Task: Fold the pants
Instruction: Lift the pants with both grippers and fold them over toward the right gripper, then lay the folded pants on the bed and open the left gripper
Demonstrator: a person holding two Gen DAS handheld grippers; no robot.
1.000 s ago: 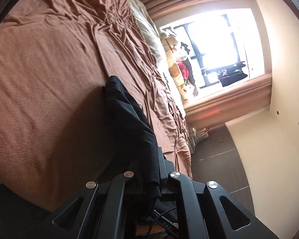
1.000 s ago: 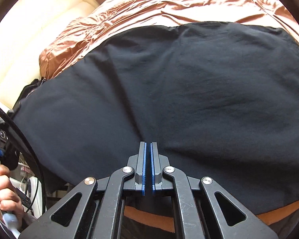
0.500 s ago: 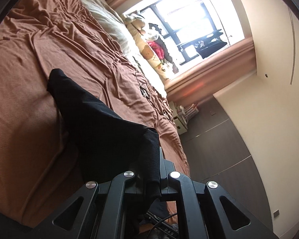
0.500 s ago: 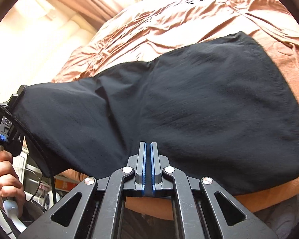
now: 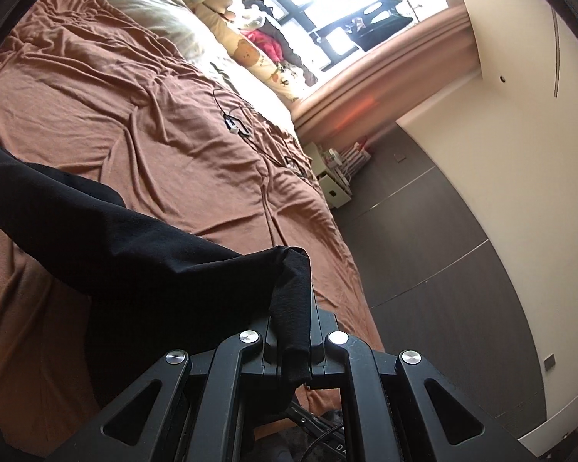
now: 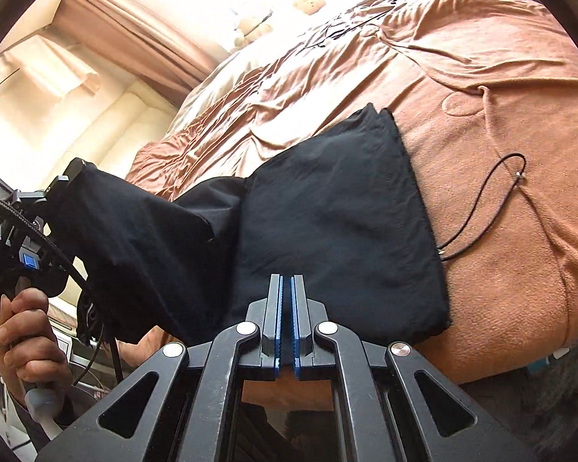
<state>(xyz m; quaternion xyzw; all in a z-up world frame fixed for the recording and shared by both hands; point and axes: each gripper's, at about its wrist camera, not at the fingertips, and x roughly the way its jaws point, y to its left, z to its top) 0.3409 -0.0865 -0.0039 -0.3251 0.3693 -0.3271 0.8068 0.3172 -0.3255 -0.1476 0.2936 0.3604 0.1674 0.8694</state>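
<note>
The black pants (image 6: 335,208) lie partly on the brown bed (image 6: 501,134), with the left part lifted off it. My left gripper (image 5: 293,308) is shut on a bunched end of the pants (image 5: 135,254), which trail away to the left above the sheet. From the right wrist view that left gripper (image 6: 57,184) sits at the far left, gripped by a person's hand (image 6: 23,331). My right gripper (image 6: 287,281) is shut at the near edge of the pants, dark cloth showing between its blue pads (image 6: 277,308).
A thin black cable (image 6: 481,208) lies on the sheet right of the pants; another cable (image 5: 235,123) lies mid-bed. Pillows (image 5: 165,19) and soft toys (image 5: 250,50) line the bed's far side by the window. Dark floor (image 5: 424,250) and a white box (image 5: 335,188) lie beyond the bed.
Both grippers have travelled across the bed and risen with the pants. The cloth fills less of the right wrist view, uncovering more sheet and the cable. The left wrist view has rolled.
</note>
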